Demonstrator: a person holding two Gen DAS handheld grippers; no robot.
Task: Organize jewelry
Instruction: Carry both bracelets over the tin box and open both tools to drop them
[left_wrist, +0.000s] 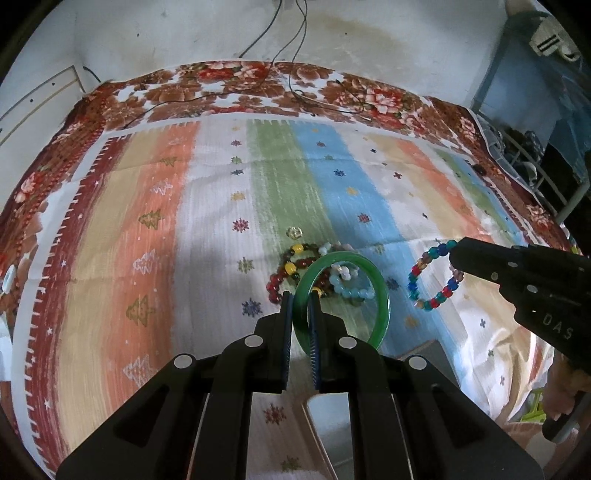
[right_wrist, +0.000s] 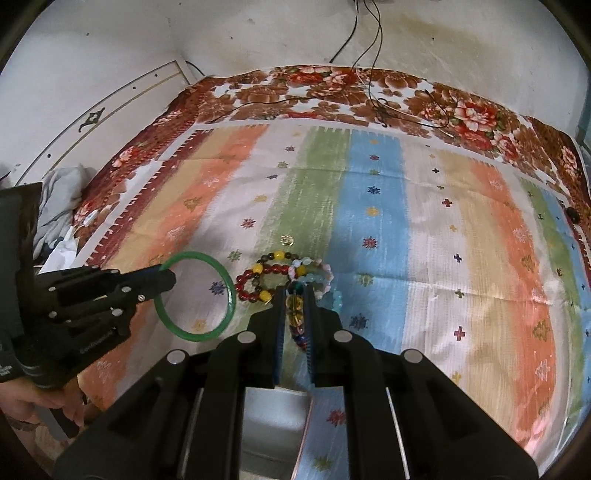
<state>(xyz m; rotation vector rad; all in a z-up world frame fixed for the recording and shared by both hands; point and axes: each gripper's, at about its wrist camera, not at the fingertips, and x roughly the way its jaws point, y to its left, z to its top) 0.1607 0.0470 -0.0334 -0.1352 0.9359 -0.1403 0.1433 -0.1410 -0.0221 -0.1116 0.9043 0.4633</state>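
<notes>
the left tongs (left_wrist: 302, 310) are clenching a green bangle (left_wrist: 380, 295) by its rim, holding the ring upright above a striped cloth (left_wrist: 147, 221) that is covering the surface, which could be a bed or a worktop. from the right wrist view, the same green bangle (right_wrist: 225, 288) is hanging off the tip of the left tongs (right_wrist: 168, 275), clear of the cloth and just left of the heap.

the right tongs (left_wrist: 452, 253) are gripping a multicoloured bead bracelet (left_wrist: 417, 277), which is dangling as an open loop from the tip, to the right of the bangle. in the right wrist view this bracelet (right_wrist: 297, 314) is sitting pinched between the two closed fingers of the right tongs (right_wrist: 296, 295), seen edge on.

a small heap of jewelry is lying on the cloth between the two tools: a dark red bracelet with yellow beads (right_wrist: 258, 280), and touching it on the right a pale blue and pink bead bracelet (right_wrist: 325, 280). in the left wrist view the red one (left_wrist: 288, 273) is lying partly behind the bangle, and the pale blue beads (left_wrist: 351, 288) are showing through the ring. a small clear, gold-tinted bead or charm (right_wrist: 287, 240) is lying apart, just beyond the heap, on the green stripe.

a floral blanket (right_wrist: 332, 92) is lying under the striped cloth along the far edge, with thin black cables (right_wrist: 376, 55) trailing down the wall onto it.
</notes>
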